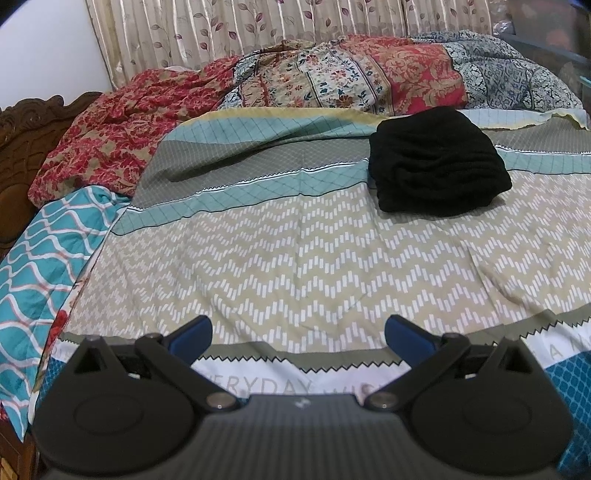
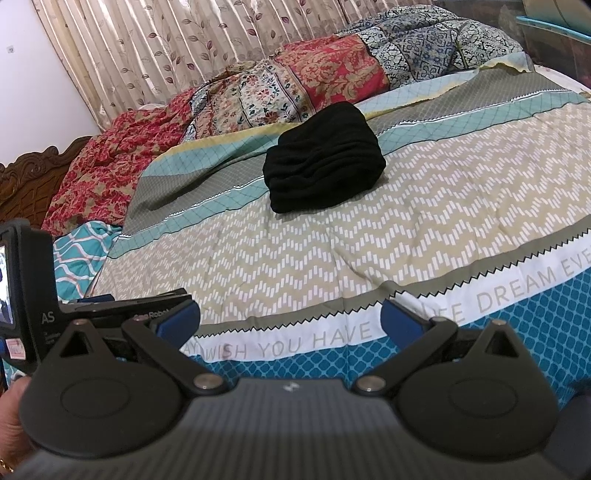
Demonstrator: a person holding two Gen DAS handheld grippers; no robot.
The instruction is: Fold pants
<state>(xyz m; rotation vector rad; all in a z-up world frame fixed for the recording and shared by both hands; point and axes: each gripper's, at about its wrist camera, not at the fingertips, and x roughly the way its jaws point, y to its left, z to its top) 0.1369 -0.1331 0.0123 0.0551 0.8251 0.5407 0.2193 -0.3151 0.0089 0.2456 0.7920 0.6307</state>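
I see both grippers held low over the near edge of the bed, well apart from the work. My left gripper (image 1: 298, 332) has its blue fingers (image 1: 194, 330) spread wide with nothing between them; my right gripper (image 2: 290, 319) is likewise released and empty. The black pants (image 1: 437, 170) lie as a compact folded bundle on the patterned bedsheet (image 1: 277, 266), sitting across the teal band and the edge of the chevron band. In the right wrist view the same pants (image 2: 325, 158) sit left of centre, well beyond my fingertips. I cannot make out a waistband or leg ends; the dark cloth swallows all detail except a few creases.

Behind the pants a rumpled floral quilt (image 1: 332, 77) runs along the curtain (image 1: 221, 29). At the left a carved wooden headboard (image 1: 22, 147) is cut off by the frame. The sheet's printed lettering is partly hidden by my gripper bodies. In the right wrist view the left unit's camera housing (image 2: 26, 277) blocks the left edge, and part of a hand (image 2: 11, 424) shows there.
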